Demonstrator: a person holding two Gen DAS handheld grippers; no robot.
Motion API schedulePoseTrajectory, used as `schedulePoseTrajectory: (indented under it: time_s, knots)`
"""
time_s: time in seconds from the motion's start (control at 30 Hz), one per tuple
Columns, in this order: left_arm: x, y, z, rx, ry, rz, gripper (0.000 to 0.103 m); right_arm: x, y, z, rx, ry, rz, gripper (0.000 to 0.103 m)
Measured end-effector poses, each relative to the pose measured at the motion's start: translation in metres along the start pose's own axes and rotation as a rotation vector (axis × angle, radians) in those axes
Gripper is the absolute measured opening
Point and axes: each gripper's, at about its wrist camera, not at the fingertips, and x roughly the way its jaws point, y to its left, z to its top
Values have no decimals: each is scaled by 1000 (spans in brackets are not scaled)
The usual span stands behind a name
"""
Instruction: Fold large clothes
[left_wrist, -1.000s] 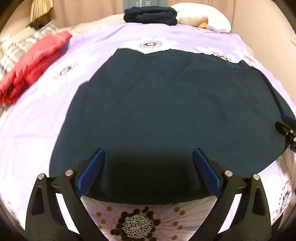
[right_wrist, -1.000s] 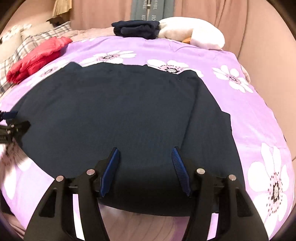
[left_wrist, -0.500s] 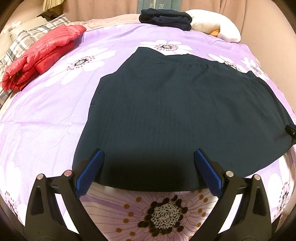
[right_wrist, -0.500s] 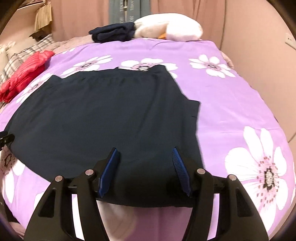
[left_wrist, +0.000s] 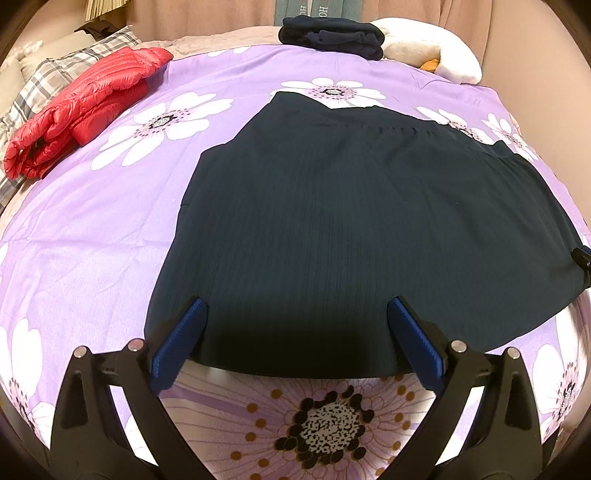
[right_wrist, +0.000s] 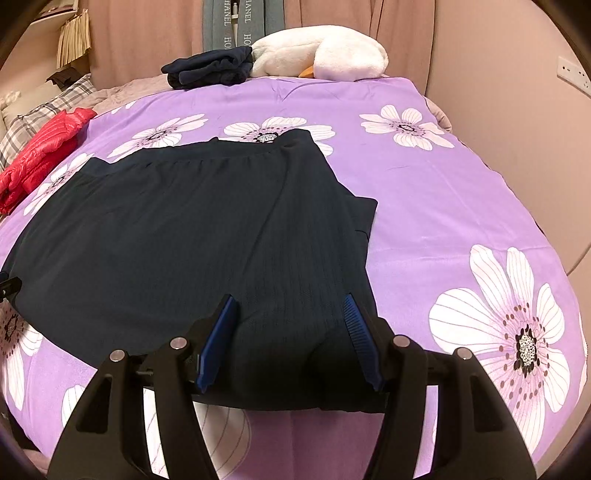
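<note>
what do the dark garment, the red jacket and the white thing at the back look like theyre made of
Dark garment: thin matte knit or woven fabric, going by its fine lengthwise ribs and the gathered band at the far edge.
Red jacket: shiny synthetic shell, probably nylon, puffy and quilted in stitched rows, so likely down or fibre filled.
White thing: soft fuzzy plush, perhaps a stuffed toy; an orange part shows.

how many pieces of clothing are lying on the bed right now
3. A large dark garment lies spread flat in the middle, a red puffer jacket sits folded at the far left, and a folded dark navy pile sits at the far edge; that pile may hold several items.
</note>
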Motion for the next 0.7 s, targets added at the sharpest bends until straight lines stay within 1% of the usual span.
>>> schedulePoseTrajectory:
  time_s: [0.2,0.3,0.33,0.43,0.6,0.7]
  knots:
    - [0,0,0,0,0,0,100,-1,-6,-1,14,1,-19,61]
    - [0,0,0,0,1,0,100,0,-14,-3,37,9,-39,61]
    - [0,0,0,1,2,-1,100,0,-17,-4,44,16,-52,63]
    - [0,0,-2,3,4,1,100,-1,-28,-7,88,23,-45,64]
    - [-4,1,-3,1,13,9,100,-7,-35,-7,103,11,-63,64]
    - [-13,0,-3,1,10,7,100,-17,-34,-4,104,-4,-88,64]
